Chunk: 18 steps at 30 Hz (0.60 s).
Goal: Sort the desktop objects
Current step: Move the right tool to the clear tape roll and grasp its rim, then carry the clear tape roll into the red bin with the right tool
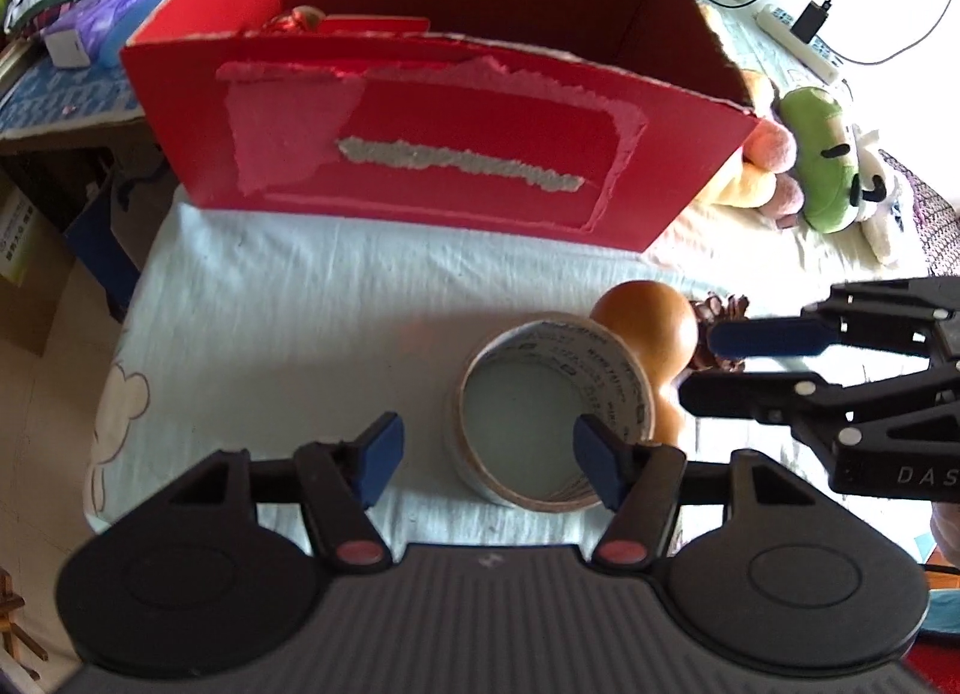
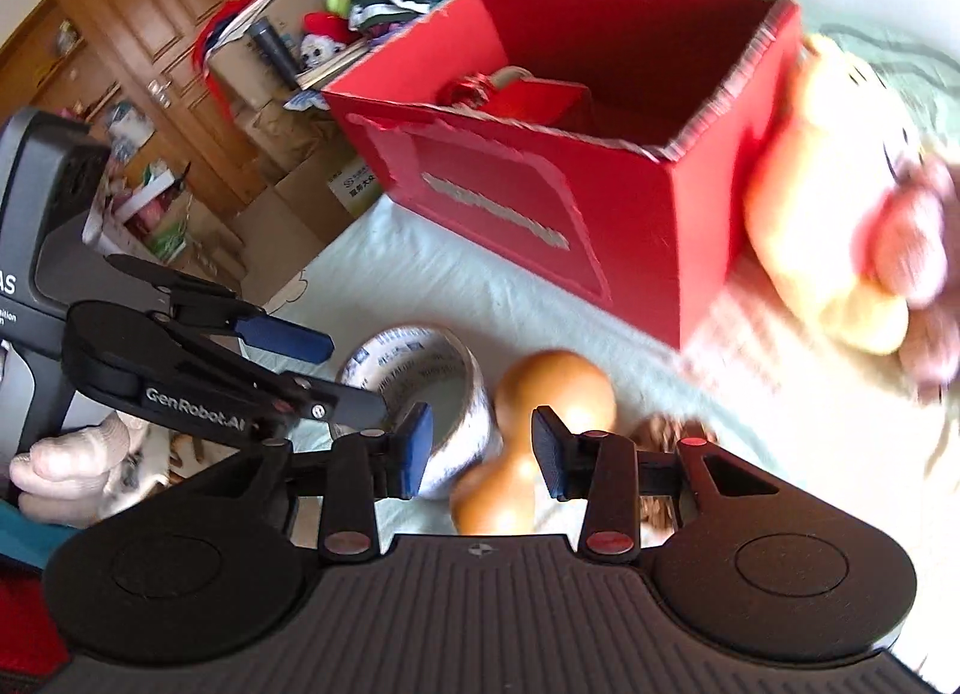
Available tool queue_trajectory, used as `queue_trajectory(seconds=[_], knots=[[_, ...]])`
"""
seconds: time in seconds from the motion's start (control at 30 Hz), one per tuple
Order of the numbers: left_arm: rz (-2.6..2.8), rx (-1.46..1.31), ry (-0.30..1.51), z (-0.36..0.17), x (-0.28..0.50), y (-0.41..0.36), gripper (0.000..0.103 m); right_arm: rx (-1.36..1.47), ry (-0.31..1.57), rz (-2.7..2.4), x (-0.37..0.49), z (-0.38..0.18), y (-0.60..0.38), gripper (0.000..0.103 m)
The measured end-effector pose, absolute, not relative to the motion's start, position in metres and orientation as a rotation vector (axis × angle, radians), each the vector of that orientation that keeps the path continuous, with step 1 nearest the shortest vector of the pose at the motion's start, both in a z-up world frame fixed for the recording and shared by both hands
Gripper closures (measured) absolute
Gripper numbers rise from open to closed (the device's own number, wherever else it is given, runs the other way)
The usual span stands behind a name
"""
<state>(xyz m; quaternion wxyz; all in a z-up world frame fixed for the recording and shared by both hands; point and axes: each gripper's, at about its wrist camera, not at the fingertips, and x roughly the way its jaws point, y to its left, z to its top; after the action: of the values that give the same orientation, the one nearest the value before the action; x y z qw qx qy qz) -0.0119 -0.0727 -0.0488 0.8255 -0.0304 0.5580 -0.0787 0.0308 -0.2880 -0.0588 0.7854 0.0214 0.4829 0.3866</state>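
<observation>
A roll of tape (image 1: 555, 412) lies flat on the pale sheet; it also shows in the right wrist view (image 2: 420, 370). A brown gourd (image 1: 651, 328) lies right beside it, also in the right wrist view (image 2: 540, 436). A pine cone (image 1: 717, 313) sits behind the gourd. My left gripper (image 1: 486, 454) is open, its right finger inside the roll's rim and its left finger outside. My right gripper (image 2: 483, 451) is open, its fingers on either side of the gourd's waist. The red cardboard box (image 1: 420, 154) stands behind, open at the top, with red items inside.
Plush toys (image 1: 828, 160) lie right of the box, one yellow and pink (image 2: 840, 202). A power strip (image 1: 798, 40) lies at the back right. Cardboard boxes and clutter (image 2: 282, 112) stand off the bed's left edge, by a wooden door.
</observation>
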Motion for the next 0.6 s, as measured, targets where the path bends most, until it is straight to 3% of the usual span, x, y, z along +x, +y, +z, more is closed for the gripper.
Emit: queue_trajectory(seconds=[0.13,0.2,0.3,0.4,0.5,0.6], knots=[[-0.148,-0.025,1.234,-0.061,-0.007,-0.08,0.043,0.108,1.053,0.831,0.029,-0.062,-0.291,0.065],[-0.132,-0.025,1.29,-0.073,-0.003,-0.08,0.073,0.127,1.042,0.836,0.028,-0.06,-0.285,0.066],[-0.109,-0.032,1.318,-0.08,-0.001,-0.078,0.091,0.117,1.055,0.853,0.029,-0.06,-0.268,0.069],[-0.094,-0.008,1.295,-0.076,-0.003,-0.079,0.101,0.097,1.106,0.841,0.031,-0.068,-0.253,0.075],[-0.105,0.003,1.28,-0.072,-0.008,-0.082,0.101,0.058,1.182,0.786,0.033,-0.082,-0.241,0.088],[-0.09,0.022,1.282,-0.077,-0.012,-0.084,0.102,0.071,1.186,0.78,0.034,-0.081,-0.242,0.088]])
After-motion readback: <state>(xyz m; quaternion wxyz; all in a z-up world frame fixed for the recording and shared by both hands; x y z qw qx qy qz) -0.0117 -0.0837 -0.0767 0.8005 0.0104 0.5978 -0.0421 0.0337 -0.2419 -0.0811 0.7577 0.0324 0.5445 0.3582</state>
